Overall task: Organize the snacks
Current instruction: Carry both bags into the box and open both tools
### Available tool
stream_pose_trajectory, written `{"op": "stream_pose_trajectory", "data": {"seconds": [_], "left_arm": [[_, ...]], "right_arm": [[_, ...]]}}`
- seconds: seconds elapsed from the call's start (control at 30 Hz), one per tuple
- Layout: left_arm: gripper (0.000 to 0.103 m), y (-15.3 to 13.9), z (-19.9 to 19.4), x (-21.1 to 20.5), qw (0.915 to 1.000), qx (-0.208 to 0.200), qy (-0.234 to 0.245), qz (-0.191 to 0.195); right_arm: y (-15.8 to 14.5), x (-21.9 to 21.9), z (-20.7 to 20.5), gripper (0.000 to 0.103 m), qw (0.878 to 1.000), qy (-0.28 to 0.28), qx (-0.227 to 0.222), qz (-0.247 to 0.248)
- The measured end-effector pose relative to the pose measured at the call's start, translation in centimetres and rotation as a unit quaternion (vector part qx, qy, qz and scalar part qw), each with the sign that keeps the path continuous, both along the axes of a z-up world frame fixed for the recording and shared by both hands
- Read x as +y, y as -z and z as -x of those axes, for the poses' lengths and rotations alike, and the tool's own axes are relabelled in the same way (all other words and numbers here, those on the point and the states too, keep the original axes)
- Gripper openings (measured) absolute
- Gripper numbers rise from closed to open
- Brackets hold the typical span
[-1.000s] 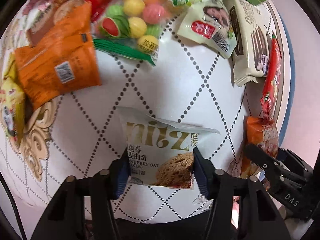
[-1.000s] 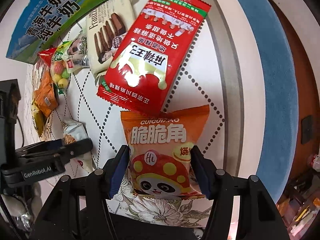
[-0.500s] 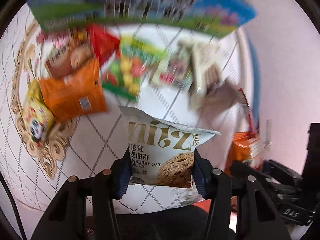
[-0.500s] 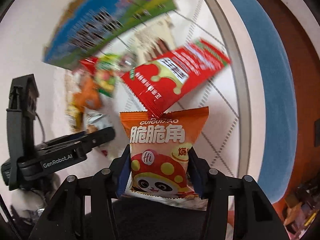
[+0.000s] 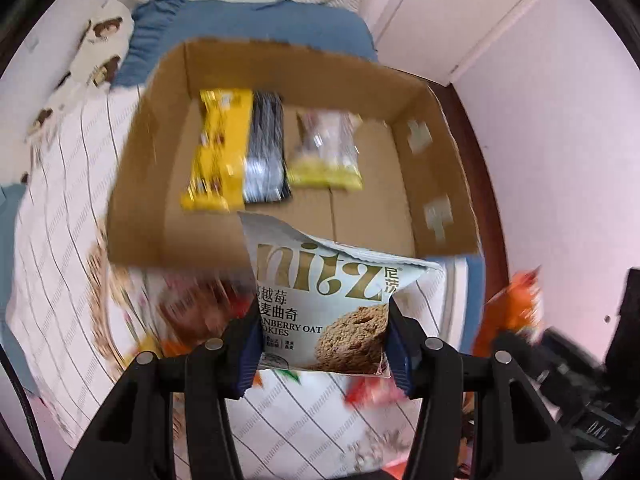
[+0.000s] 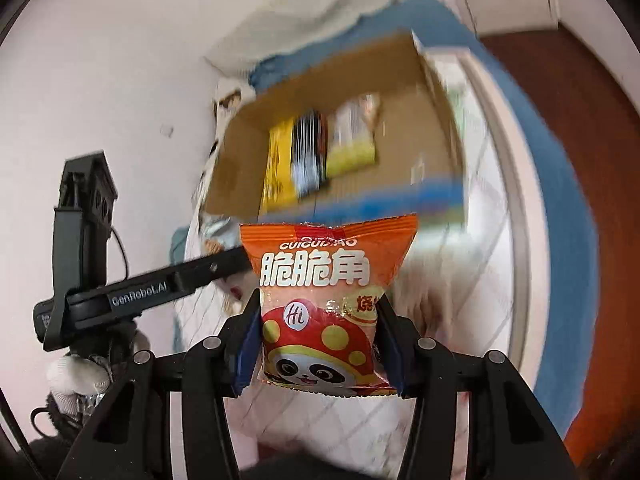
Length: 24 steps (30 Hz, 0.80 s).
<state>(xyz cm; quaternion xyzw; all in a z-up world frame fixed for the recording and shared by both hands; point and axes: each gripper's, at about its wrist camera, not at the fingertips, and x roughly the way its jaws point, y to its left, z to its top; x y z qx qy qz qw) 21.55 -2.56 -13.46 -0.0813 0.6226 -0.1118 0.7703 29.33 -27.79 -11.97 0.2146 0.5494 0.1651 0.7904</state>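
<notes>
My left gripper [image 5: 322,344] is shut on a white cranberry oat cookie bag [image 5: 332,300] and holds it in the air, just short of an open cardboard box [image 5: 436,128]. My right gripper [image 6: 318,344] is shut on an orange panda snack bag [image 6: 328,280], also lifted, facing the same box [image 6: 400,128]. Inside the box lie a yellow pack [image 5: 218,152], a black pack [image 5: 266,152] and a clear-and-yellow pack [image 5: 326,152]. The left gripper's body shows at the left of the right wrist view [image 6: 160,284].
The box stands on a white quilted cloth [image 5: 64,240] with loose, blurred snacks [image 5: 192,312] below its near wall. A blue cushion [image 5: 248,20] and a white pillow lie behind it. A wooden edge [image 6: 600,200] runs along the right.
Both grippers have lifted their bags off the cloth and swung up and forward. The snack spread has dropped out of sight and the open box has come into view.
</notes>
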Motion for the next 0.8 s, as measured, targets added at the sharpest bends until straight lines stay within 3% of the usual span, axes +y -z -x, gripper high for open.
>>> {"op": "stream_pose_trajectory", "data": {"seconds": [0.13,0.3,0.43,0.6,0.67,0.7,0.73,0.8], "left_arm": [[0.051,1.0,-5.2,0.6,0.9997,0.007,-0.004,-0.024],[0.05,4.6,-9.5,-0.5,0.9957,0.042,0.002,-0.083],[0.05,8.1,-11.1,-1.0,0.9912,0.088,0.01,-0.098],[0.051,11.4,-11.7,-0.3,0.9877,0.124,-0.004,-0.095],[0.052,12.0,-11.8,0.3,0.9871,0.126,-0.016,-0.098],[0.059,12.2,-11.9,0.5,0.9872,0.125,-0.02,-0.097],[0.074,12.5,-12.0,0.9,0.987,0.127,-0.024,-0.095],[0.088,12.3,-12.0,1.4,0.9876,0.127,-0.034,-0.087]], "right_arm": [[-0.3,0.1,-6.1,0.054,0.998,0.007,-0.024,0.05],[1.7,0.9,-14.0,0.054,0.995,0.003,-0.012,0.104],[4.7,2.3,-19.3,0.054,0.991,-0.003,0.017,0.135],[8.0,2.5,-22.9,0.054,0.987,-0.005,0.055,0.151],[8.9,2.5,-23.4,0.061,0.985,-0.002,0.064,0.162],[9.3,2.6,-23.7,0.078,0.983,-0.004,0.071,0.17],[9.5,2.6,-23.8,0.087,0.983,-0.005,0.074,0.168],[9.9,2.9,-23.9,0.09,0.982,-0.014,0.079,0.172]]}}
